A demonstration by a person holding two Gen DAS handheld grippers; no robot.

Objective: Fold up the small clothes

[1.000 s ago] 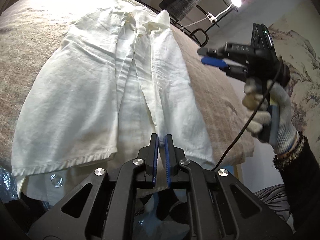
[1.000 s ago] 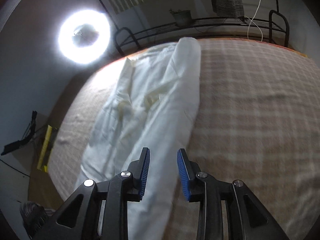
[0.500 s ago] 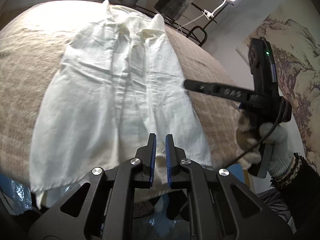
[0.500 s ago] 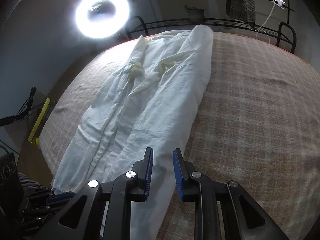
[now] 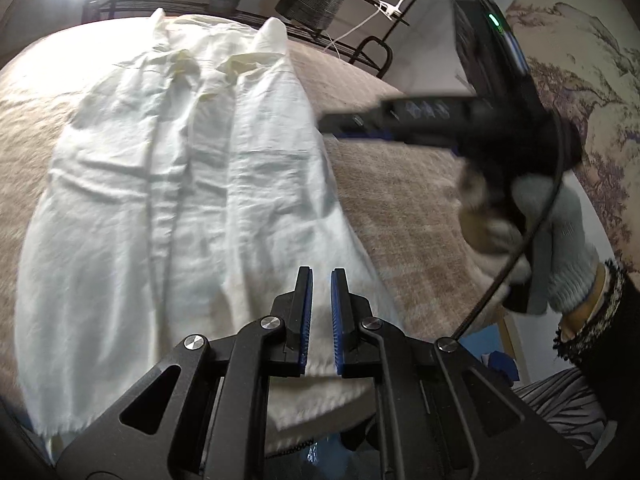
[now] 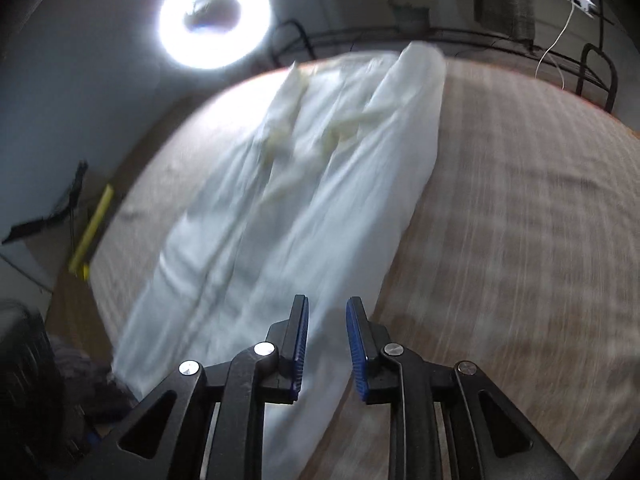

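While the white shirt [image 5: 192, 184] lies spread lengthwise on the plaid-covered worktop [image 5: 400, 208], its collar at the far end and its hem hanging over the near edge, the left gripper [image 5: 319, 312] hovers above the hem with its 2 fingers slightly parted, holding nothing. Farther right, the right gripper [image 6: 325, 344], held in a gloved hand [image 5: 552, 240], sits above the shirt's right edge, fingers apart and empty. Motion blur softens the right wrist view.
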